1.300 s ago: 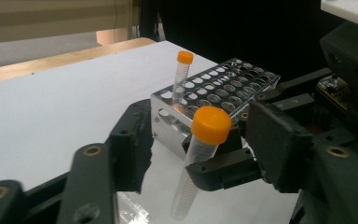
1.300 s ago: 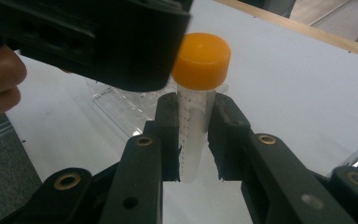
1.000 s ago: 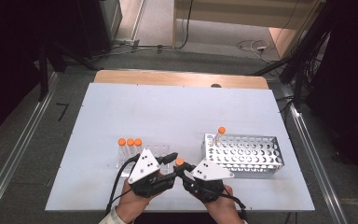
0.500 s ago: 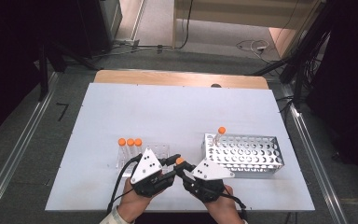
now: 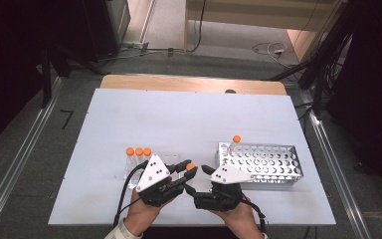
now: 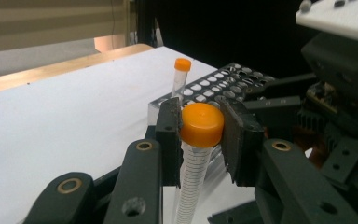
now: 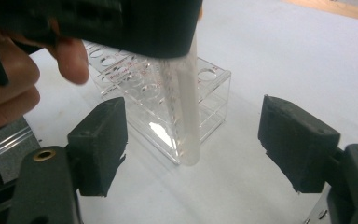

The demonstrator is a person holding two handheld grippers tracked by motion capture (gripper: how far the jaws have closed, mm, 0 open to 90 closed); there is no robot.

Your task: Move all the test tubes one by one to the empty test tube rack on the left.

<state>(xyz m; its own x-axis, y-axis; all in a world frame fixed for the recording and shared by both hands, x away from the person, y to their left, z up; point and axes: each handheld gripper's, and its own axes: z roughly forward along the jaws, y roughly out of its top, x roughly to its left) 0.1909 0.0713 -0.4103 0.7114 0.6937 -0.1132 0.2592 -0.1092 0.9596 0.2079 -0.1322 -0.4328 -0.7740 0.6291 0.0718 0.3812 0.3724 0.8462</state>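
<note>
Left gripper: jaws clamped just under the orange cap of a clear graduated tube, raised between both racks. Right gripper: jaws apart around its shaft. Light, slick, rigid plastic; I grip mid-shaft.

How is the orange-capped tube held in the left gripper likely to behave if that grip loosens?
The tube looks smooth and clear, so it would probably slip. The left gripper clamps just below the cap. Round and slender, it would likely roll.
</note>
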